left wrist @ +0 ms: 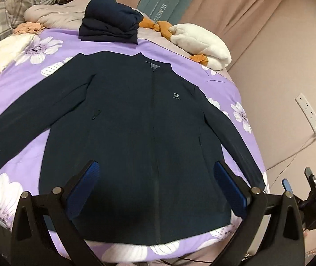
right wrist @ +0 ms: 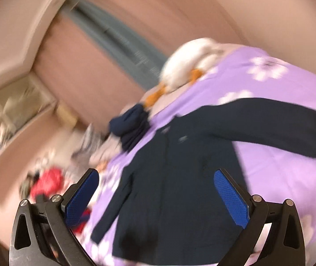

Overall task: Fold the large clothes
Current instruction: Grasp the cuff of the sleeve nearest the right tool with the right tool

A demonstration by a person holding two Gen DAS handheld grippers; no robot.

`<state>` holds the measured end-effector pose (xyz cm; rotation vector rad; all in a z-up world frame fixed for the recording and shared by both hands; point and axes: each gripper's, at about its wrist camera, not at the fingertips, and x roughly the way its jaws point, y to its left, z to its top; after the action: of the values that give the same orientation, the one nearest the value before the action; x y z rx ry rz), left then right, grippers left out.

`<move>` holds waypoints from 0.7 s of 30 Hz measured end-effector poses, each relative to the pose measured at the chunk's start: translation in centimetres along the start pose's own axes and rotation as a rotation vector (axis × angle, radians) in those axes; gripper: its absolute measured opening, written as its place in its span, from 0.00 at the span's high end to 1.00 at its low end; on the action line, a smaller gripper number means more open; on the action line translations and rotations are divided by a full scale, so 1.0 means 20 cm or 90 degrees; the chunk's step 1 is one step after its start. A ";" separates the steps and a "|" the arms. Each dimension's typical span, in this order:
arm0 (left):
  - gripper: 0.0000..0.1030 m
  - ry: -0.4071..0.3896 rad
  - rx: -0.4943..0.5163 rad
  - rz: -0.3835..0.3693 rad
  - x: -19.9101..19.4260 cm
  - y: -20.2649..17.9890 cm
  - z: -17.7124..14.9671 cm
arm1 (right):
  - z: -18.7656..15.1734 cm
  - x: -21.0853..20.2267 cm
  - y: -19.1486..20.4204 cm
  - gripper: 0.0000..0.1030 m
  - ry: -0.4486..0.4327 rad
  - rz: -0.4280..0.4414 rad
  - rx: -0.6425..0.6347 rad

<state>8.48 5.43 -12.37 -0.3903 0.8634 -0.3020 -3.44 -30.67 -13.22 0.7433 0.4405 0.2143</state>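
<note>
Jacket: a large dark navy zip-front jacket [left wrist: 135,133] with a small grey chest logo lies flat, front up and zipped, on the bed; both sleeves are spread out to the sides, collar toward the far end, hem nearest the left camera.
Bed cover: a purple quilt with big white flowers [left wrist: 9,82] lies under the jacket.
Left tongs: the black left tongs with blue ribbed pads [left wrist: 156,190] are spread wide and hold nothing; they hang over the jacket's lower body, just above the hem.
Right tongs: the black right tongs with blue pads [right wrist: 156,196] are likewise spread wide and empty, seen over the jacket from its side; this view is blurred.
Folded pile: a stack of folded dark navy garments [left wrist: 111,20] sits beyond the collar, apart from the jacket.
Plush toy: a white plush with orange parts [left wrist: 202,44] lies at the bed's far right corner.
Pillow: a grey plaid pillow [left wrist: 0,22] rests at the far left.
Wall: a white socket strip [left wrist: 309,115] with a cable plugged in is on the pink wall beside the bed.
</note>
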 end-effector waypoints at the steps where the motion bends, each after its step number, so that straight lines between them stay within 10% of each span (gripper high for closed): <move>1: 0.00 0.001 -0.004 -0.010 0.02 0.01 -0.01 | -0.02 -0.02 -0.07 0.01 -0.013 -0.010 0.017; 6: 0.00 -0.012 -0.036 -0.081 0.06 0.05 -0.02 | -0.07 -0.07 -0.38 0.01 -0.016 -0.080 0.129; 21: 0.00 0.004 -0.018 -0.011 0.19 0.04 0.08 | -0.01 0.11 -0.89 0.01 -0.029 -0.198 0.291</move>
<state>12.11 4.89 -14.31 -0.4230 0.8712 -0.3077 -1.06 -42.57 -26.36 1.1105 0.5623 -0.2030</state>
